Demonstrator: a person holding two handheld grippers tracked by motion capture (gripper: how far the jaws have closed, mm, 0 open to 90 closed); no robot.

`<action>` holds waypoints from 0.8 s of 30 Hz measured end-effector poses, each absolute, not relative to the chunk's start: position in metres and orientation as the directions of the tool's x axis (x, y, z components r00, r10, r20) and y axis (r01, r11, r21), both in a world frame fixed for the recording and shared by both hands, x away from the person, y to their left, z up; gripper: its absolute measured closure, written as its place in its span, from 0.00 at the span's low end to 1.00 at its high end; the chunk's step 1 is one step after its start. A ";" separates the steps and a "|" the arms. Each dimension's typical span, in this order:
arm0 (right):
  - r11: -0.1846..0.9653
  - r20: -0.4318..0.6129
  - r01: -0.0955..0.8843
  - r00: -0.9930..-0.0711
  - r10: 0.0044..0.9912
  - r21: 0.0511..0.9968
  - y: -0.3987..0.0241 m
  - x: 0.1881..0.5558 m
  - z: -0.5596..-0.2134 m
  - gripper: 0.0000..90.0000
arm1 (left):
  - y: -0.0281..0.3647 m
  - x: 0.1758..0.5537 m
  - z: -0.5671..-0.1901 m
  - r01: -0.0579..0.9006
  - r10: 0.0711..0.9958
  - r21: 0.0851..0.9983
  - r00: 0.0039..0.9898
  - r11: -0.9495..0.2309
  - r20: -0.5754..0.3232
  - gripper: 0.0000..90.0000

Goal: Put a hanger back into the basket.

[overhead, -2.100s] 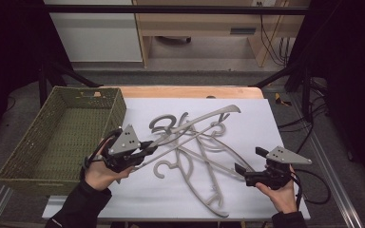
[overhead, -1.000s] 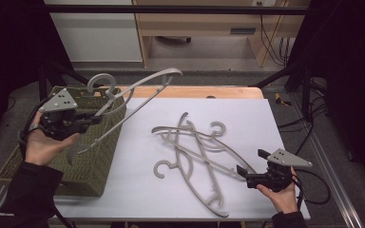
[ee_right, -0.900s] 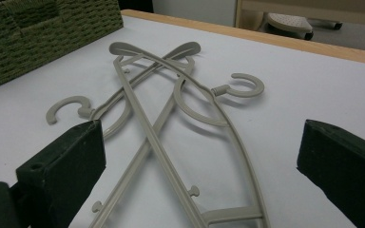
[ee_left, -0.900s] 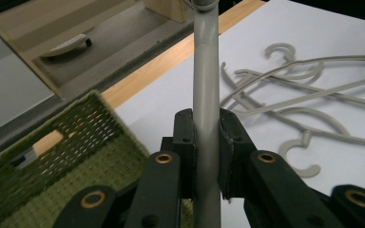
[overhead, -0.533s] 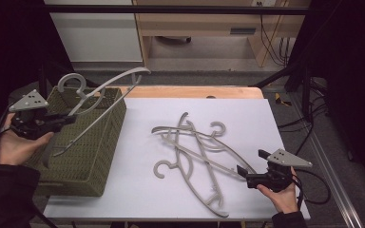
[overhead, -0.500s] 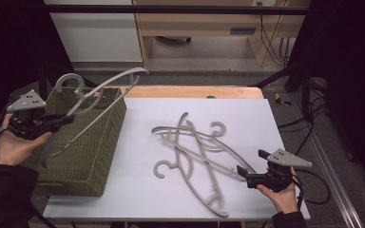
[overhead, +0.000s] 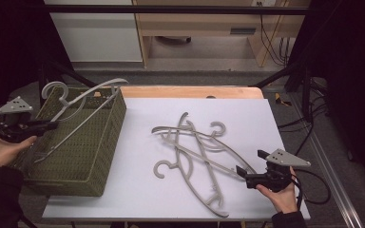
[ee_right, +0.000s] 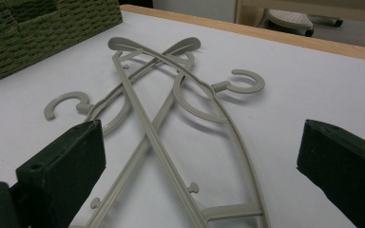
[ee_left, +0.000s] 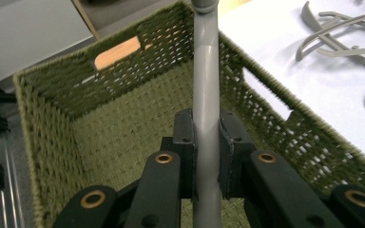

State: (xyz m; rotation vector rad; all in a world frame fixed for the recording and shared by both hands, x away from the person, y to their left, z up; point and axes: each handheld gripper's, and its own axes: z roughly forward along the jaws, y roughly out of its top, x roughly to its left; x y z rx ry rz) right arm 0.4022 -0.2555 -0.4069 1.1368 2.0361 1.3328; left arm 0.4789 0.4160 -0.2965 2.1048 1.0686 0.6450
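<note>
A grey plastic hanger [overhead: 83,107] hangs tilted over the green woven basket [overhead: 90,156], its hook toward the far left corner. My left gripper [overhead: 47,126] is shut on one end of it, at the basket's left side. In the left gripper view both pads [ee_left: 185,142] clamp the hanger's bar [ee_left: 206,71] above the basket's inside [ee_left: 123,109]. More grey hangers [overhead: 195,147] lie crossed on the white table. My right gripper [overhead: 241,175] rests at their right end, open. In the right gripper view its jaws [ee_right: 202,152] stand wide apart before the crossed hangers [ee_right: 157,95].
The basket stands at the table's left edge. A bare wooden strip [overhead: 190,91] runs along the far edge of the white tabletop [overhead: 138,190]. A cable [overhead: 313,190] trails from the right gripper. Dark frame bars stand on either side.
My left hand has carried the hanger further left and lower, so it now hangs closer to the basket. The right hand and the hangers on the table have stayed put.
</note>
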 end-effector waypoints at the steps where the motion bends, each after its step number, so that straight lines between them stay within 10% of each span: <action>1: 0.192 0.065 0.391 -0.557 0.828 0.900 -0.256 0.402 -0.407 0.03 | 0.419 0.479 -0.298 0.501 0.834 0.752 0.539 -0.429 0.117 0.88; 24: 0.200 0.063 0.395 -0.561 0.825 0.897 -0.255 0.403 -0.408 0.03 | 0.434 0.489 -0.344 0.624 0.869 0.662 0.487 -0.414 0.085 0.88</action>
